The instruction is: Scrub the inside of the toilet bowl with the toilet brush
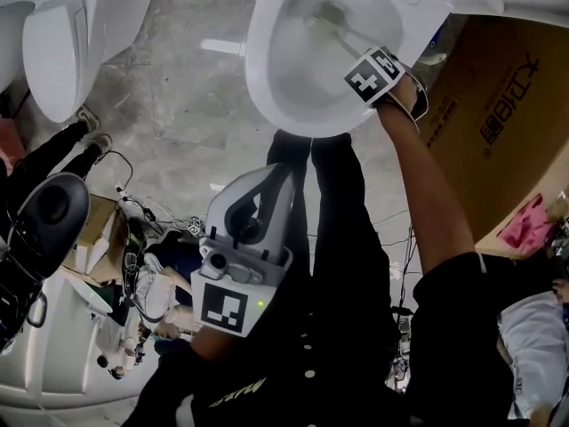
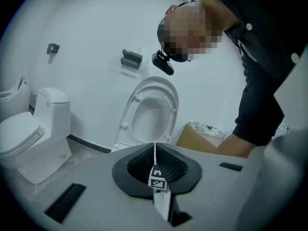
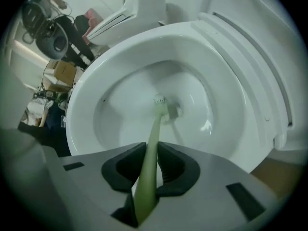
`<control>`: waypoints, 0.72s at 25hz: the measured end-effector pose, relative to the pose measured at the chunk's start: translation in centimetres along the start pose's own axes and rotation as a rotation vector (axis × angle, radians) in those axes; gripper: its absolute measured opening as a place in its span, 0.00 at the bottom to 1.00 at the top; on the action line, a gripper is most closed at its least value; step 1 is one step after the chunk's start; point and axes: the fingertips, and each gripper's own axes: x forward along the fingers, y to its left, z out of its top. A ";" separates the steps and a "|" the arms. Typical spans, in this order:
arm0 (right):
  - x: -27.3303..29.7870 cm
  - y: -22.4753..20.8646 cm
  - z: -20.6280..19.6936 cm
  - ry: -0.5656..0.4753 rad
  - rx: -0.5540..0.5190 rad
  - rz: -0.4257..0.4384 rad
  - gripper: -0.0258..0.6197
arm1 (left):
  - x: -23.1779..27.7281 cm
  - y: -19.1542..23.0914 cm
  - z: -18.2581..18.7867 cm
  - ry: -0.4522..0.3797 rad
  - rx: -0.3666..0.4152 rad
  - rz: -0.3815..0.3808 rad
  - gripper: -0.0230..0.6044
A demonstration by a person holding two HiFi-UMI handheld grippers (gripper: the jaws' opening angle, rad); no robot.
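Right gripper view is giving us the clearest reading: the dark pads (image 3: 175,163) of the right gripper (image 3: 152,150) are pinching the pale green handle of the toilet brush (image 3: 155,129) from both sides; the jaws are standing narrow, parted only by the handle's thickness. We are judging that the handle is lying along the jaws' own line so that a forward push drives the bristles straight down.

Outward from the pads, the handle is slanting into the toilet bowl (image 3: 110,90); the white bristle head is sitting at the bowl's lowest part, by the outlet, touching the porcelain or very nearly so. We are not able to tell whether water is standing there; nothing besides the brush is lying inside the bowl. Scrubbing, as we are reading it, is working the bottom of the bowl.

Left gripper (image 2: 154,153) is showing its jaws pressed together on nothing. It is hanging well back from the bowl, close to the person's body, and pointing toward the bowl's raised seat (image 2: 172,105); we are taking it as idle, held clear so the brush arm has room.

Head view is showing a cardboard box (image 1: 498,123) standing just beside the bowl on the right-gripper side; a second toilet (image 1: 53,52) is standing well apart from the bowl on the other side.
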 end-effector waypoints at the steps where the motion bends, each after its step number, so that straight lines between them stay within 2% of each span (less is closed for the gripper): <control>1: 0.0 -0.2 0.1 -0.013 0.028 -0.003 0.18 | 0.1 0.0 0.0 0.003 0.002 -0.003 0.09; 8: -0.6 -2.9 0.5 -0.033 0.029 -0.081 0.18 | 0.5 -0.1 -0.1 0.011 0.010 -0.012 0.09; 15: -1.6 -5.1 0.7 0.010 -0.110 -0.153 0.18 | 0.7 0.0 0.0 0.010 0.005 -0.022 0.09; 18: -2.0 -5.6 0.5 0.026 -0.119 -0.158 0.18 | 0.6 0.1 0.1 0.009 0.006 -0.023 0.09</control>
